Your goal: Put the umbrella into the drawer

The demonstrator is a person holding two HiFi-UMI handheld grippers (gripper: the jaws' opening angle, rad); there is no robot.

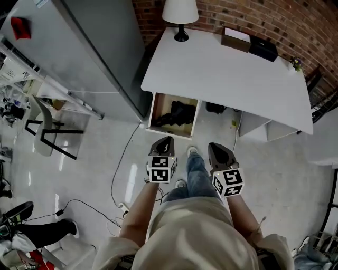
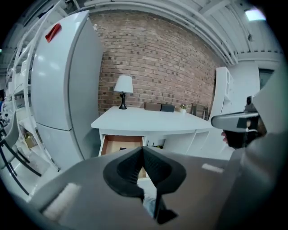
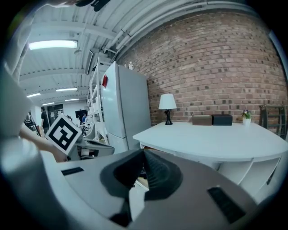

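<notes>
Below desk (image 1: 222, 68), umbrella (image 1: 177, 113) in open drawer (image 1: 170, 132); L gripper (image 1: 167, 139) & R gripper (image 1: 214, 145) closed, empty

White desk (image 1: 227, 74), red-brown brick wall (image 1: 274, 21), pale wood drawer (image 1: 160, 104) with black umbrella (image 1: 178, 113); black-and-white square markers on left hand-held gripper (image 1: 166, 141) and right hand-held gripper (image 1: 215, 146); blue jeans (image 1: 198, 174).

A white desk (image 1: 227, 74) stands against a red brick wall (image 1: 274, 16). On the desk's back left corner is a table lamp (image 1: 180, 13) with a white shade. Along the desk's back edge sit a brown box (image 1: 236, 39) and, just beside it, a black box (image 1: 263, 50), with a small potted plant (image 1: 297, 64) further right. Left of the desk rises a grey refrigerator (image 1: 90, 47). A cable (image 1: 120, 169) trails over the floor in front of the desk.
</notes>
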